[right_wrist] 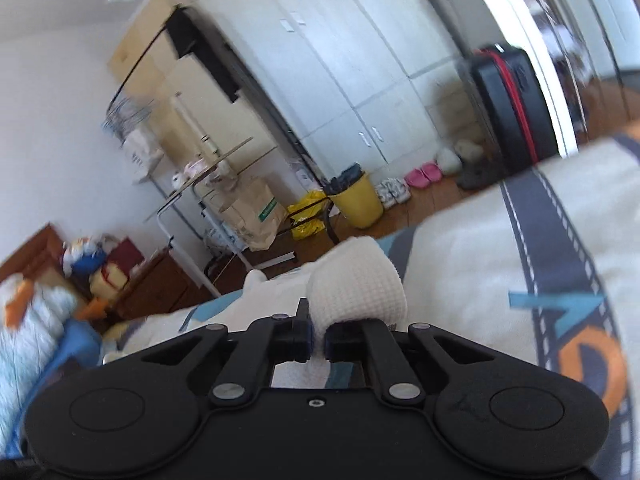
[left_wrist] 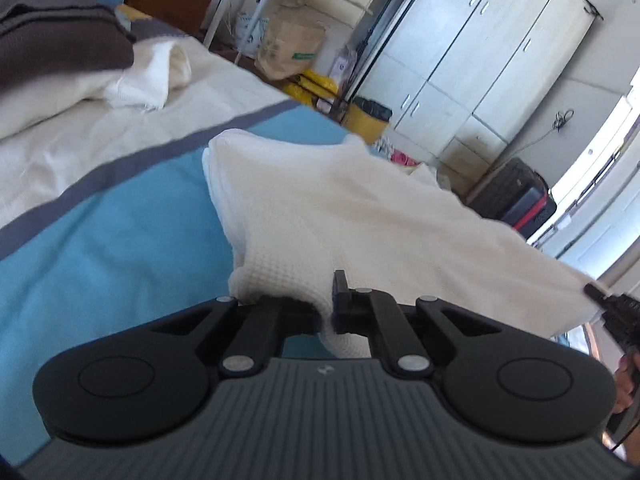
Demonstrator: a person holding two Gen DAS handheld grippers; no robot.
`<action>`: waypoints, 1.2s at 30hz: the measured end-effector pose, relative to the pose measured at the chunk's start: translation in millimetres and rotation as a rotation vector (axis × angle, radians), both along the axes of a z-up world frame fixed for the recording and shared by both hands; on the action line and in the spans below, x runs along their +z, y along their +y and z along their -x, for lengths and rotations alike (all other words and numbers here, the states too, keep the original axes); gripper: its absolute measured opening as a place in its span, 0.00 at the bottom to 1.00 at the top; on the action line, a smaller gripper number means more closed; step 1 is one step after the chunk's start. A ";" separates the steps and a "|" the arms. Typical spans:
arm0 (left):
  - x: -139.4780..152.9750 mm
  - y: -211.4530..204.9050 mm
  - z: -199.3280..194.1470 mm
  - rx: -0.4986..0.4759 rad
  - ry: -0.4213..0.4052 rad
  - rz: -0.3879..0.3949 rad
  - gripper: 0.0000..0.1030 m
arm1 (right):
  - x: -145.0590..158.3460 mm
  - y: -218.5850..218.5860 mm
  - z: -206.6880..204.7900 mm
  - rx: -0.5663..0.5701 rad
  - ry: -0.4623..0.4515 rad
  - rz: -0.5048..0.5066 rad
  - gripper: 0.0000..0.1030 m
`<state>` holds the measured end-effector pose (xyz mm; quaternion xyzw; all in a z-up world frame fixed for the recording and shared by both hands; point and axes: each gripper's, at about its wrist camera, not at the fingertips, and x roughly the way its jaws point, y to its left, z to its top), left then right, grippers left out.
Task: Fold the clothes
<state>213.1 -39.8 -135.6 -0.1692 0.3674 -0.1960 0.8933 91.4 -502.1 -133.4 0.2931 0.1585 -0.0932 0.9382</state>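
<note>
A white waffle-knit garment [left_wrist: 340, 216] hangs stretched above the blue bedcover [left_wrist: 100, 248]. My left gripper [left_wrist: 329, 312] is shut on its near edge, the cloth pinched between the black pads. At the far right of the left wrist view my right gripper [left_wrist: 596, 294] grips the garment's other corner. In the right wrist view my right gripper [right_wrist: 318, 338] is shut on a bunched fold of the same white garment [right_wrist: 356, 284], held above the bed [right_wrist: 460, 272].
A dark brown garment [left_wrist: 60, 40] and a cream one [left_wrist: 132, 76] lie piled at the bed's far left. Beyond the bed stand a white wardrobe [left_wrist: 480, 48], a yellow bin [right_wrist: 358, 200], a paper bag [right_wrist: 252, 216], a black suitcase [right_wrist: 508, 100] and a metal rack [right_wrist: 180, 184].
</note>
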 end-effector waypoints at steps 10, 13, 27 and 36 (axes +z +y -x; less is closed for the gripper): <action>32.0 20.3 52.9 -0.008 -0.100 -0.069 0.04 | 32.9 28.0 85.3 -0.039 0.201 -0.025 0.08; 30.1 32.6 68.8 -0.001 -0.062 -0.080 0.04 | 24.1 38.2 122.0 -0.023 0.292 -0.133 0.08; 33.5 44.8 96.9 -0.034 -0.014 -0.136 0.05 | 3.5 80.3 185.9 -0.046 0.342 -0.155 0.08; 34.2 43.2 99.5 -0.035 0.043 -0.211 0.24 | -2.9 87.1 180.9 -0.114 0.508 -0.044 0.30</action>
